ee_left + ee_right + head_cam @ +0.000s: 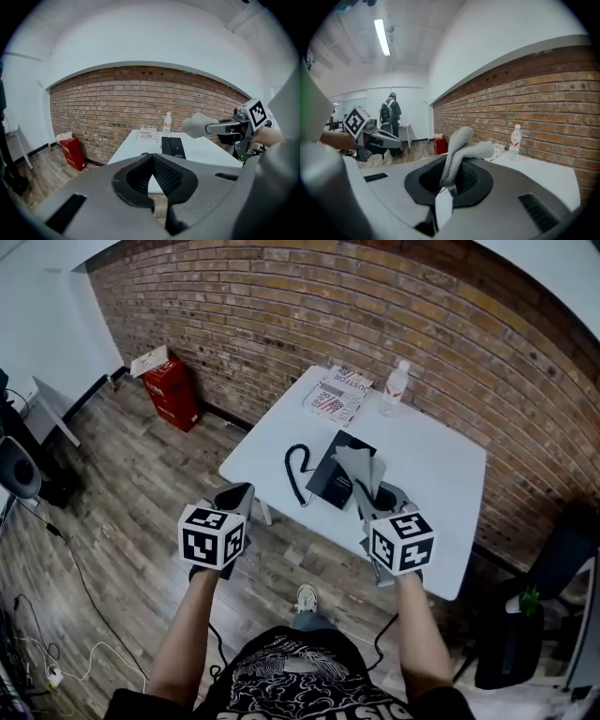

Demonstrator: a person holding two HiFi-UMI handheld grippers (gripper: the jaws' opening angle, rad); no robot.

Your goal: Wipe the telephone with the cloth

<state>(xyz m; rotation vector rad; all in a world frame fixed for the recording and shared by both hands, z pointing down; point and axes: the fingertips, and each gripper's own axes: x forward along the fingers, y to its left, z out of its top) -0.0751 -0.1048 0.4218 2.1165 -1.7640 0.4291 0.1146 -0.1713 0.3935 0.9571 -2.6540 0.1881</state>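
Note:
A black telephone [330, 480] lies flat on the white table [433, 465], and its coiled cord [297, 471] loops off its left side. My right gripper [362, 487] is shut on a grey cloth [361, 463], which hangs over the phone's near end. In the right gripper view the cloth [464, 149] sticks up folded from between the jaws. My left gripper [245, 490] hovers off the table's near left corner, shut with nothing in it. The left gripper view shows the telephone [173, 146] ahead and the cloth [198, 125] in the right gripper [219, 127].
A clear water bottle [396, 387] and a stack of magazines [337, 396] sit at the table's far edge by the brick wall. A red box [172, 390] stands on the floor at the left. A dark chair [525, 634] is at the right. A person [391, 115] stands far off.

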